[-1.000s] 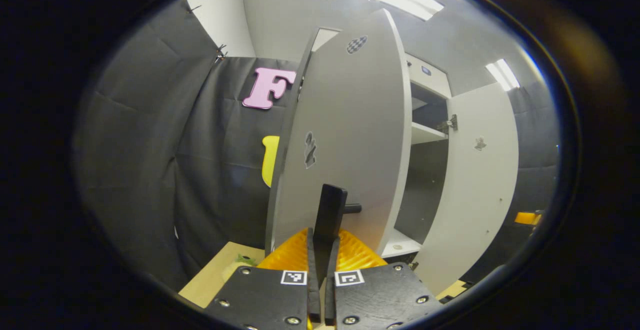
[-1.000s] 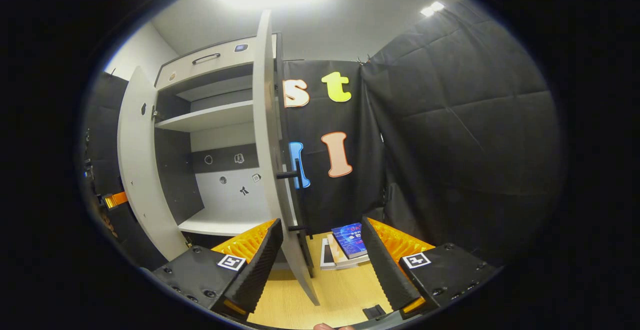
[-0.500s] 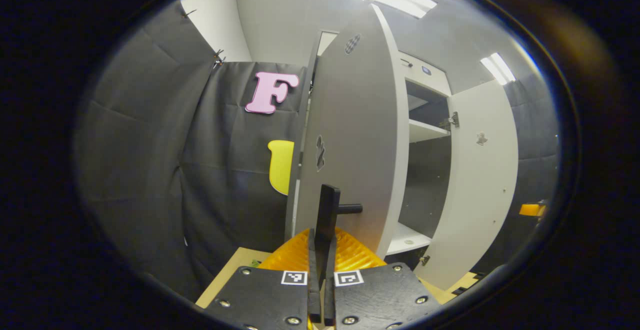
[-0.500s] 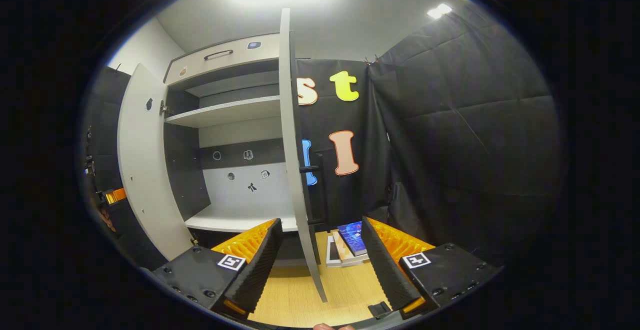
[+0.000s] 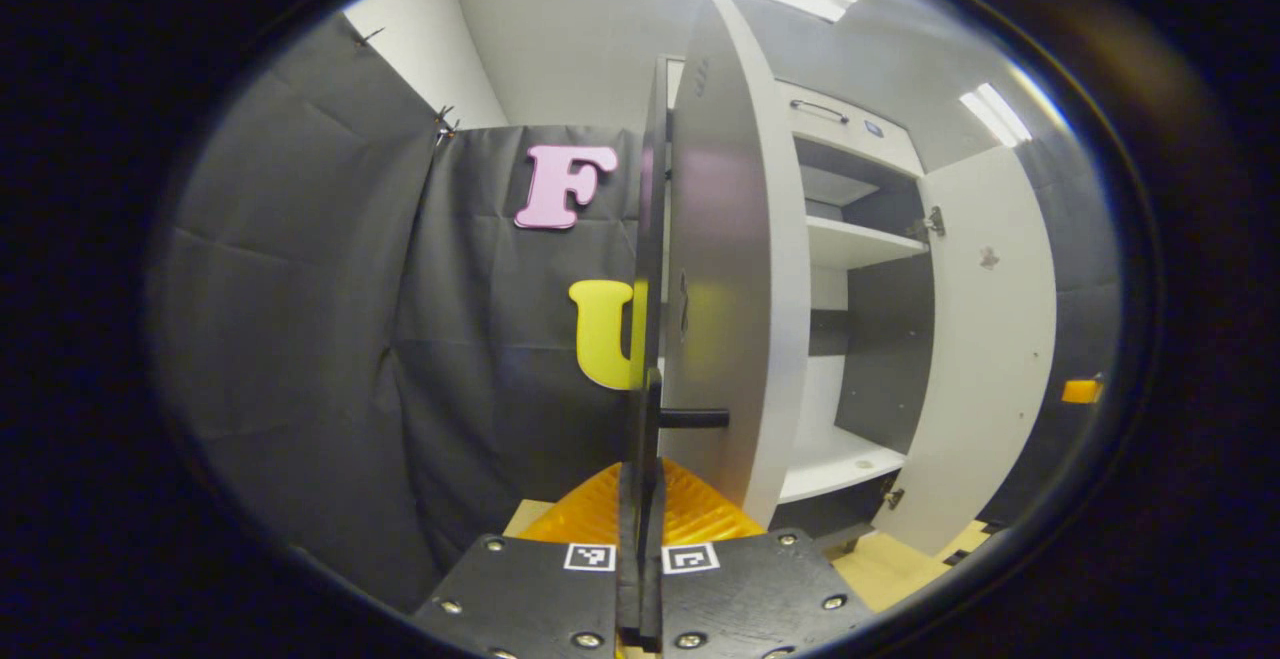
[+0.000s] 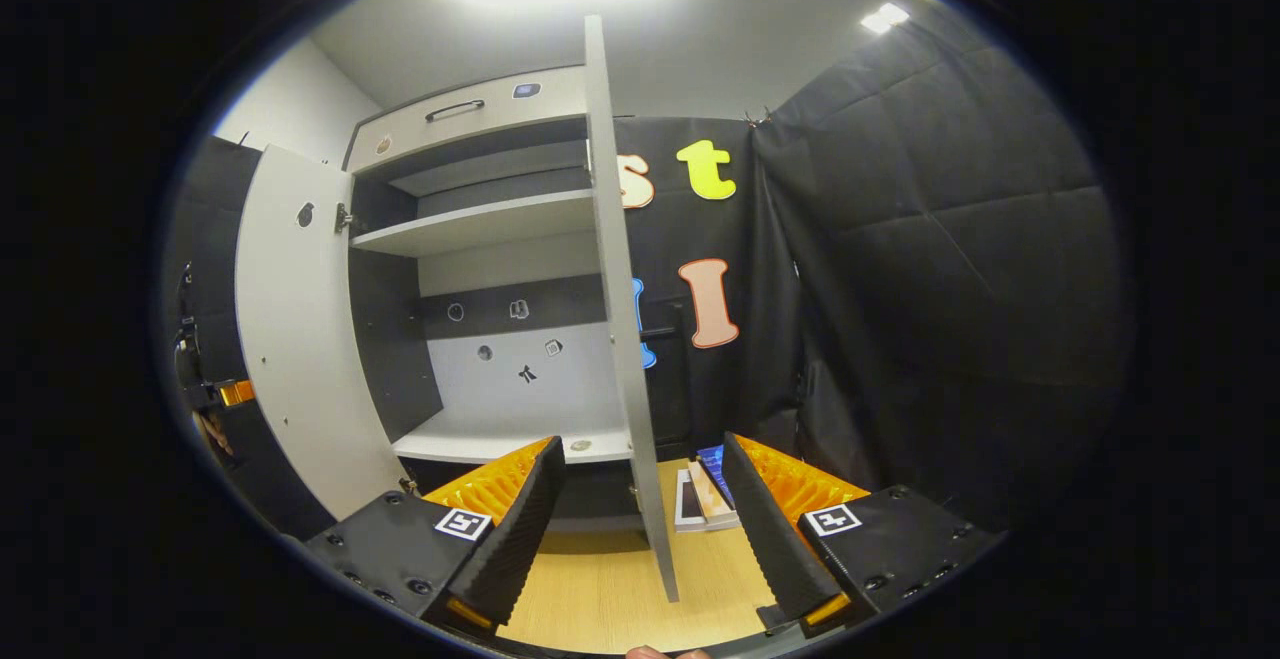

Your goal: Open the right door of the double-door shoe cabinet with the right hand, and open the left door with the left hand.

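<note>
Swinging wider than before, left door (image 5: 735,269) (edge-on), left claw (image 5: 641,499) clenched on handle (image 5: 645,419), right claw (image 6: 640,509) released.

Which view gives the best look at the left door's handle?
The left gripper view: the left door's handle stands just ahead, with the left gripper shut on it. The right gripper view shows that door from its inner face, far off, so the handle is hidden.
</note>
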Tool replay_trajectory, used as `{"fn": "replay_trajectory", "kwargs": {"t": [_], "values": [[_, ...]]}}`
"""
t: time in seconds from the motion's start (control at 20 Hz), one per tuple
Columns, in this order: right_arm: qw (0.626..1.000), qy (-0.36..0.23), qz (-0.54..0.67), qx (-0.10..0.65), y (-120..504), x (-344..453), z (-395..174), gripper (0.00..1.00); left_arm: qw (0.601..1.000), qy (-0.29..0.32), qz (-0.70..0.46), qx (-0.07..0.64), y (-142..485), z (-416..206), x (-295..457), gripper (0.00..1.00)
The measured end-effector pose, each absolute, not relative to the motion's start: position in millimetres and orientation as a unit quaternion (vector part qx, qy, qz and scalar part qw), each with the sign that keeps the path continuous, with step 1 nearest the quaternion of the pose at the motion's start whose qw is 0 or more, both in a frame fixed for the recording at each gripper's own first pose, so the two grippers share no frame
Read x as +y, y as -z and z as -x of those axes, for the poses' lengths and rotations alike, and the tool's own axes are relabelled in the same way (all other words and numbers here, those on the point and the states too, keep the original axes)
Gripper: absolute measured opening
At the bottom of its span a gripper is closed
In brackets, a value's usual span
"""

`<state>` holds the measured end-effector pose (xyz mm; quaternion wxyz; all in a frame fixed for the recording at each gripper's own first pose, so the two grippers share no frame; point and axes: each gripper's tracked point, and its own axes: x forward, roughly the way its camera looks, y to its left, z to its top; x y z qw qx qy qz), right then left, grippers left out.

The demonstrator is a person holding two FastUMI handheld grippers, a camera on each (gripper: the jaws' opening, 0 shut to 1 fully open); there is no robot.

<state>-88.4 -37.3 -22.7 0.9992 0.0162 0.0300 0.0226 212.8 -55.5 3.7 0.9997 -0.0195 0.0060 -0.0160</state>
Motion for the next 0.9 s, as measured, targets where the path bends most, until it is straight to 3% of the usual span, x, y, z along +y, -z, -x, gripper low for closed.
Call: {"fn": "replay_trajectory", "kwargs": {"t": [0.4, 0.7, 0.85, 0.9], "values": [[0.998, -0.046, -0.020, 0.025, 23.5, -26.3, 86.9, 0.98, 0.999, -0.030, 0.016, -0.008, -17.0, -160.7, -58.2, 0.02], [0.998, -0.057, -0.013, 0.017, 18.5, -18.0, 83.5, 0.98, 0.999, -0.027, 0.002, -0.046, -46.7, -112.3, -88.5, 0.03], [0.998, -0.053, -0.022, 0.009, 18.5, -14.1, 84.4, 0.98, 0.998, -0.019, 0.048, -0.048, -37.1, -103.4, -115.6, 0.02], [0.998, -0.050, -0.030, 0.009, 23.1, -12.9, 86.2, 0.98, 0.997, -0.017, 0.065, -0.049, -32.9, -98.3, -124.2, 0.06]]}}
